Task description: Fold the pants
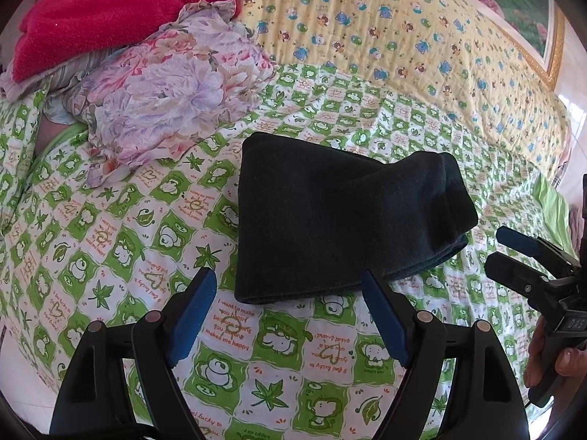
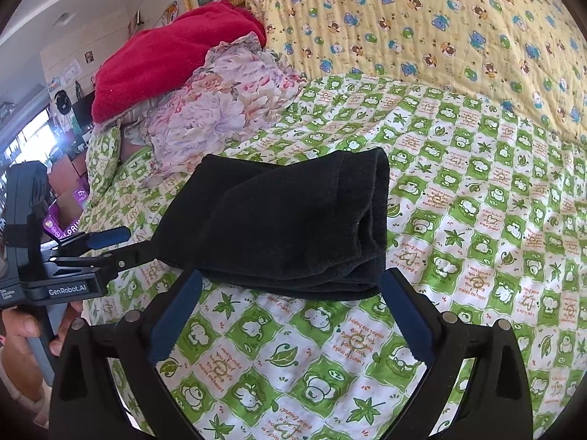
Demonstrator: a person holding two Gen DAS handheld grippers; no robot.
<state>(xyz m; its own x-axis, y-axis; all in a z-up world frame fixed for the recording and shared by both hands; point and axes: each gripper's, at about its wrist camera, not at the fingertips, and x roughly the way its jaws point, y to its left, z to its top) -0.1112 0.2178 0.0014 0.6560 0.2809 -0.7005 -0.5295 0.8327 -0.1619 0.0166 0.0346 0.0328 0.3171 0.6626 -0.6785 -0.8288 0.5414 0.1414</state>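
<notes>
Your left hand-held gripper (image 1: 290, 286) and right hand-held gripper (image 2: 290, 286), both spread and empty, flank the folded black pants (image 1: 330, 220) lying mid-frame on the green-checked bed (image 1: 110, 256), long axis crosswise, each gripper about equally near.
</notes>
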